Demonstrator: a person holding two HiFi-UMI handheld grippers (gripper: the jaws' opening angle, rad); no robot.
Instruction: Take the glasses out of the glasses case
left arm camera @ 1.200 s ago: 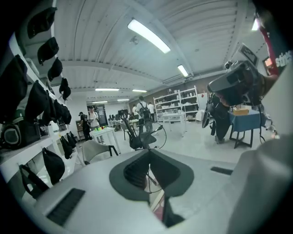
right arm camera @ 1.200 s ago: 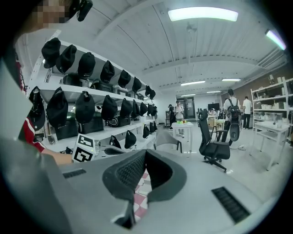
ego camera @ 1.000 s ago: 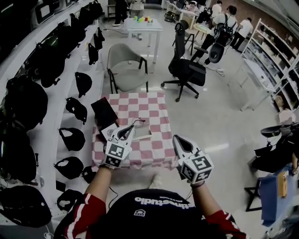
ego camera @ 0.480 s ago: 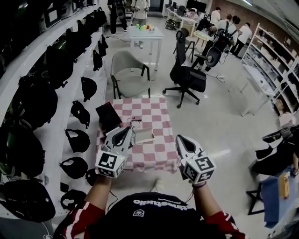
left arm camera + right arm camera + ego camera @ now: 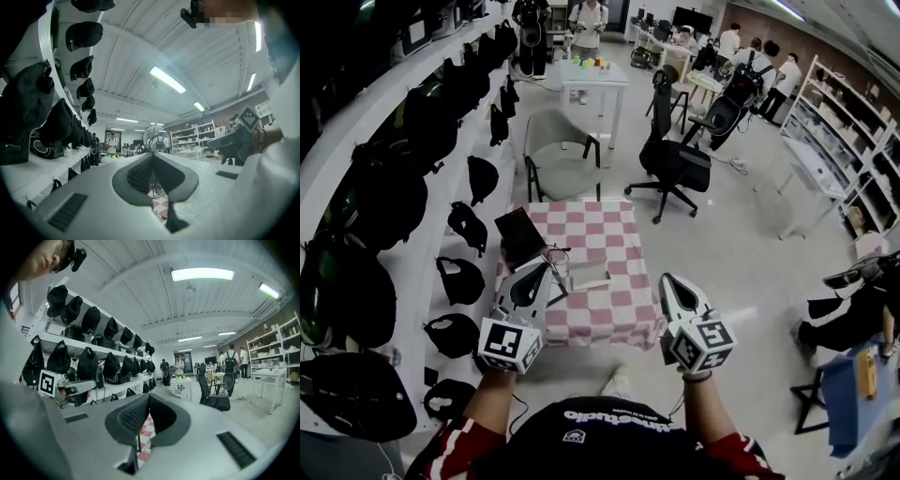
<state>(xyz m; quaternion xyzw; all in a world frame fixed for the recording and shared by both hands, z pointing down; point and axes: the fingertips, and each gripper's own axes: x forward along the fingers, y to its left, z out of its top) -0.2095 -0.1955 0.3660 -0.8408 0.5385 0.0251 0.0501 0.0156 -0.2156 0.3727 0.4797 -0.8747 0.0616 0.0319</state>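
dark-rimmed glasses (image 5: 156,136) in left claw (image 5: 153,158)

The white, black-padded left tool (image 5: 546,270) sits left of centre in the lower half of the head view. It is carried on the left forearm (image 5: 492,401), with its marker cube (image 5: 508,344) nearest the camera and its tips pointing up-frame. Its jaws are closed on thin wire-framed glasses (image 5: 156,137). The matching right tool (image 5: 668,281), right of centre at about the same height, rises from the right forearm (image 5: 698,403). Its jaws are pressed together with nothing between them.
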